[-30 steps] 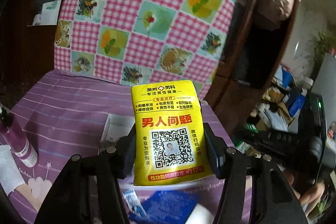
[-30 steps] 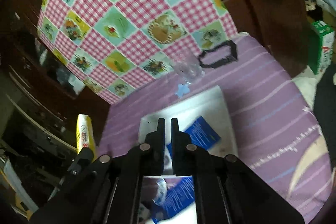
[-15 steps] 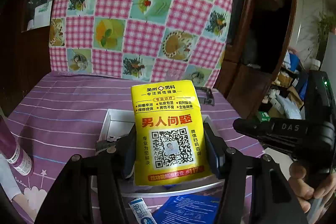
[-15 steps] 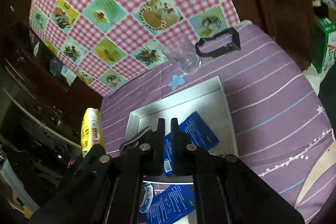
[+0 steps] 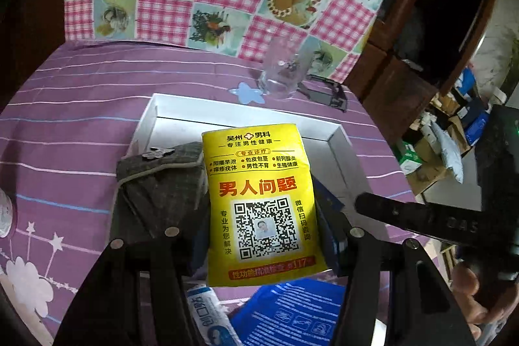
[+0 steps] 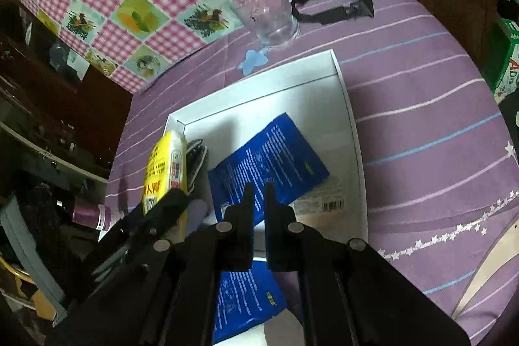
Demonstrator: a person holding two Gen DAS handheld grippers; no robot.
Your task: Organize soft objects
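Placing step. Left tongs [image 5: 262, 235] clamped on yellow pack [image 5: 259, 203] above white tray [image 6: 343, 93]; right tongs [image 6: 258, 200] together, empty. Next, judged: lower beside blue pack [image 6: 269, 161], release.

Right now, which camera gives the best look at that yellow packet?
The left wrist view: the yellow packet faces it squarely between the left gripper fingers, print and code readable. The right wrist view catches only its narrow edge.

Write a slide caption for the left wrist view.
Left hand-held gripper holds a yellow packet over the white tray.
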